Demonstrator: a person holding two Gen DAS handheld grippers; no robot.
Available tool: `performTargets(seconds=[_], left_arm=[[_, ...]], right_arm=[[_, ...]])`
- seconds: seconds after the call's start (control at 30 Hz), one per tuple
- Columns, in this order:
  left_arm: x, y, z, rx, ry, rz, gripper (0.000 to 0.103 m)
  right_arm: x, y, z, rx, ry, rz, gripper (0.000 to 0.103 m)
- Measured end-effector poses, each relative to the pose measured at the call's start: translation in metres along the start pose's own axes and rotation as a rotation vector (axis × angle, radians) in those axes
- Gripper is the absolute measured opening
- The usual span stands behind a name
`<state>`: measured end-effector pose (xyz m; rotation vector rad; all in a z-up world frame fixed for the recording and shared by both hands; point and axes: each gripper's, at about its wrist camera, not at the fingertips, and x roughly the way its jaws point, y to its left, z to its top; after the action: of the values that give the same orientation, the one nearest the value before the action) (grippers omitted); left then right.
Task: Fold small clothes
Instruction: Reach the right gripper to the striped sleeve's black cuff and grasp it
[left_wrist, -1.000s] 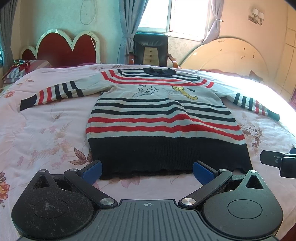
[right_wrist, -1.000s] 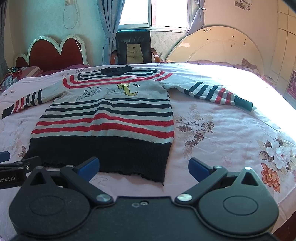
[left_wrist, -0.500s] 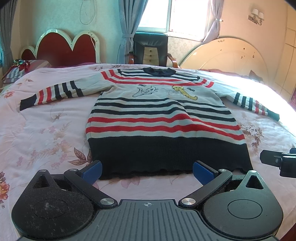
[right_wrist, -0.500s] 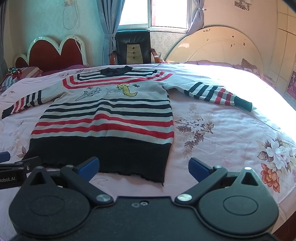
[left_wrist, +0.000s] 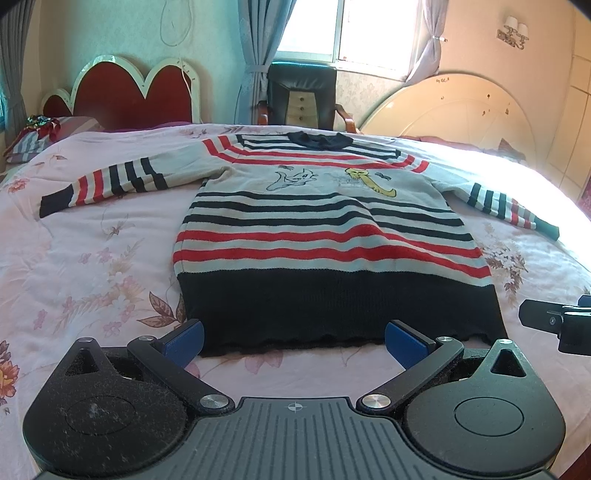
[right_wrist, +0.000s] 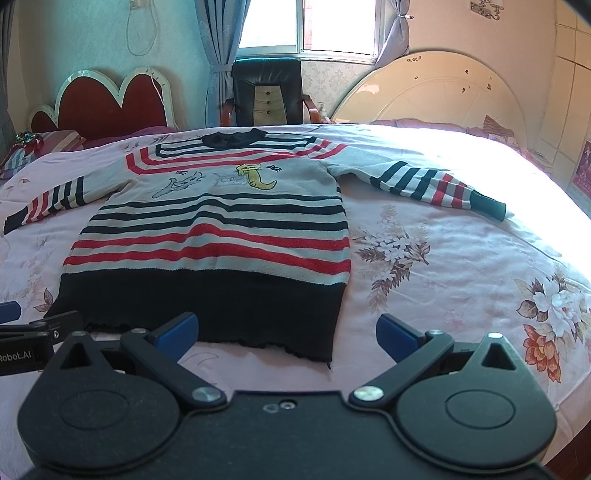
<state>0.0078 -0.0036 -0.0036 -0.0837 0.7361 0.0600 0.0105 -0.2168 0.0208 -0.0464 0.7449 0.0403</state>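
A small striped sweater (left_wrist: 325, 236) (right_wrist: 218, 236) lies flat and face up on the bed, both sleeves spread out, black hem nearest me. Its left sleeve (left_wrist: 107, 182) reaches left and its right sleeve (right_wrist: 436, 184) reaches right. My left gripper (left_wrist: 293, 341) hovers open just short of the hem's middle, holding nothing. Open too, my right gripper (right_wrist: 287, 334) sits near the hem's right corner (right_wrist: 321, 350) with nothing between its fingers. Each gripper's body shows at the edge of the other's view.
The bed's pink floral cover (left_wrist: 81, 258) (right_wrist: 461, 266) spreads all around the sweater. A red heart-shaped headboard (left_wrist: 129, 96) and pillows (left_wrist: 40, 136) stand at the far left. A black chair (right_wrist: 267, 92) and a round cream board (right_wrist: 436, 96) stand behind the bed.
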Motion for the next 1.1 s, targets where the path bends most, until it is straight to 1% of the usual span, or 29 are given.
performTargets(seconds=[0.1, 0.23, 0.3, 0.37, 0.47, 0.53, 0.6, 0.77, 0.83, 0.87, 0.9, 0.97, 1.0, 1.03, 1.07, 1.1], left_arm=[[0.003, 0.005, 0.004, -0.043, 0.019, -0.015, 0.103], [0.015, 0.014, 0.014, -0.115, 0.027, -0.074, 0.103], [0.023, 0.016, 0.020, -0.140, 0.035, -0.074, 0.103], [0.032, 0.014, 0.027, -0.123, 0.042, -0.082, 0.103], [0.042, 0.008, 0.037, -0.084, 0.021, -0.088, 0.103], [0.049, 0.006, 0.045, -0.084, 0.020, -0.094, 0.103], [0.059, 0.007, 0.053, -0.096, 0.015, -0.118, 0.103], [0.089, 0.003, 0.076, -0.072, 0.008, -0.146, 0.103], [0.105, 0.001, 0.088, -0.055, -0.004, -0.106, 0.103], [0.112, 0.003, 0.094, -0.056, -0.013, -0.108, 0.103], [0.121, 0.004, 0.101, -0.061, -0.024, -0.107, 0.103], [0.138, 0.007, 0.114, -0.064, -0.033, -0.070, 0.103], [0.148, 0.008, 0.120, -0.051, -0.027, -0.063, 0.103], [0.157, 0.007, 0.125, -0.040, -0.022, -0.051, 0.103], [0.164, 0.007, 0.130, -0.037, -0.024, -0.040, 0.103], [0.171, 0.008, 0.135, -0.039, -0.031, -0.036, 0.103]], right_arm=[[0.002, -0.002, 0.000, 0.006, 0.004, 0.000, 0.102], [0.005, -0.010, 0.005, 0.024, 0.002, -0.016, 0.102], [0.008, -0.014, 0.008, 0.030, -0.001, -0.029, 0.102], [0.011, -0.019, 0.012, 0.033, -0.003, -0.042, 0.102], [0.019, -0.027, 0.020, 0.038, -0.010, -0.067, 0.102], [0.025, -0.033, 0.025, 0.045, -0.013, -0.081, 0.102], [0.032, -0.041, 0.032, 0.052, -0.020, -0.100, 0.102], [0.056, -0.061, 0.049, 0.062, -0.030, -0.139, 0.102], [0.067, -0.071, 0.058, 0.066, -0.042, -0.157, 0.102], [0.076, -0.080, 0.063, 0.077, -0.053, -0.160, 0.102], [0.083, -0.088, 0.070, 0.094, -0.062, -0.156, 0.102], [0.098, -0.112, 0.083, 0.157, -0.098, -0.150, 0.100], [0.107, -0.128, 0.091, 0.206, -0.114, -0.148, 0.098], [0.117, -0.145, 0.098, 0.264, -0.128, -0.144, 0.091], [0.127, -0.163, 0.103, 0.326, -0.140, -0.146, 0.087], [0.137, -0.179, 0.108, 0.385, -0.148, -0.152, 0.077]])
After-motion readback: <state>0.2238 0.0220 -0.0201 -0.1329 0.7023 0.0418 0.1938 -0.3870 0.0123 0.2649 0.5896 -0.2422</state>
